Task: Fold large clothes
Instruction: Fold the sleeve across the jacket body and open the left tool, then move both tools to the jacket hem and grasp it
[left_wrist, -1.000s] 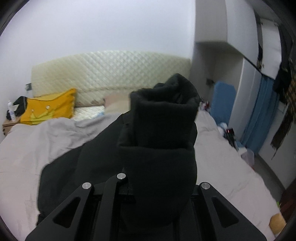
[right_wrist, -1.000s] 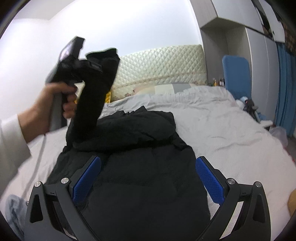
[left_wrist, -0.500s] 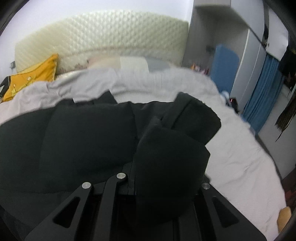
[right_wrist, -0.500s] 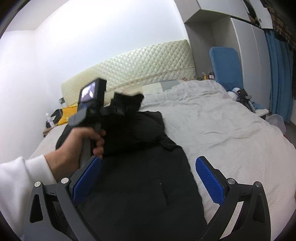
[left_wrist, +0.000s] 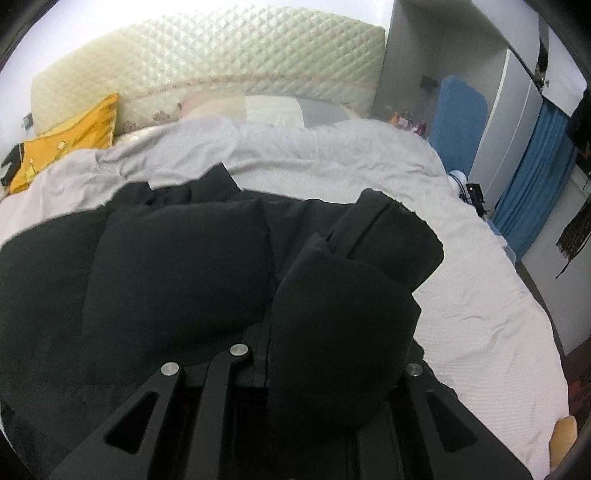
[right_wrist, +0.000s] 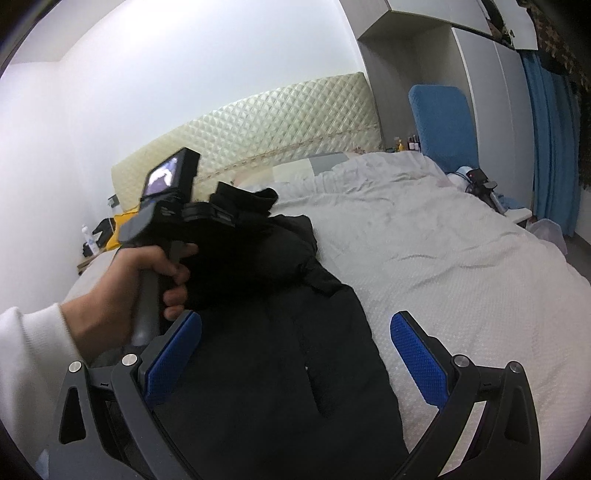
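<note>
Quilted headboard (right_wrist: 258, 122), white walls, blue curtain (right_wrist: 550, 140)

Evenly and softly lit, seemingly from overhead, with no hard shadows or glare, strongly bowed by the fisheye with dark corners, fairly sharp throughout though slightly soft near the rims, and swallowing nearly all detail in the black jacket (right_wrist: 280, 332) against the pale bedcover (right_wrist: 461, 280).

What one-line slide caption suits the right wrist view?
Left gripper lowers a black sleeve across the black jacket on the bed; right gripper waits open.
</note>
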